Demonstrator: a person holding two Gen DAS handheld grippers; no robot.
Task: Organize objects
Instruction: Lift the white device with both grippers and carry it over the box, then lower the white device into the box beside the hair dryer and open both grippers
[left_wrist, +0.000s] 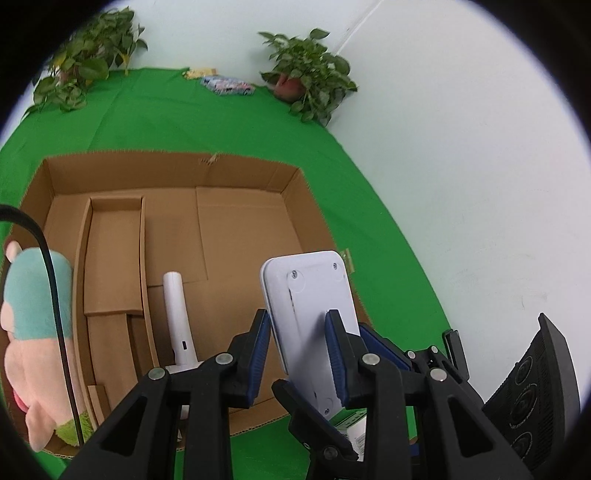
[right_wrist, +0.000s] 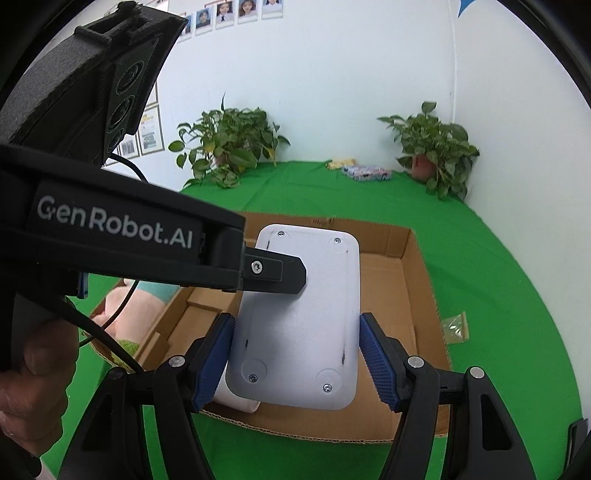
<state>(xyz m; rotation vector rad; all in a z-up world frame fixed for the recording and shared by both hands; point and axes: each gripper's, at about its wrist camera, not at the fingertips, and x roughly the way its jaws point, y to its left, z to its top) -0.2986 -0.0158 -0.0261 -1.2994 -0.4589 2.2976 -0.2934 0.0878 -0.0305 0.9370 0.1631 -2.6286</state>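
The flat white plastic slab with rounded corners and screwed-on round feet (left_wrist: 310, 325) hangs underside-up in the air over the open brown cardboard box (left_wrist: 177, 229) that sits on the green-covered bench (left_wrist: 229, 122). The left gripper (left_wrist: 299, 354) is pinching it across its thickness between the blue-padded fingers (left_wrist: 258, 354). The right gripper (right_wrist: 297, 360) has its fingers spread to either side of the slab's width; the left pad looks close against the edge and the right pad stands apart, so it does not seem to be clamping. The slab looks rigid and fairly light, with a smooth, probably slippery shell, so a pinch on one long edge could let it pivot; taking it across the width near the middle would likely steady it. Its face side is turned away, so what it is stays unclear, perhaps a scale or a keypad device. Inside the box lie a slim white wand-shaped device (left_wrist: 177, 317) and, at the left end, a pink and teal plush toy (left_wrist: 33, 317), partly cut off by the frame and crossed by a black cable (left_wrist: 55, 295). The box's near wall and floor are largely hidden behind the grippers and slab.
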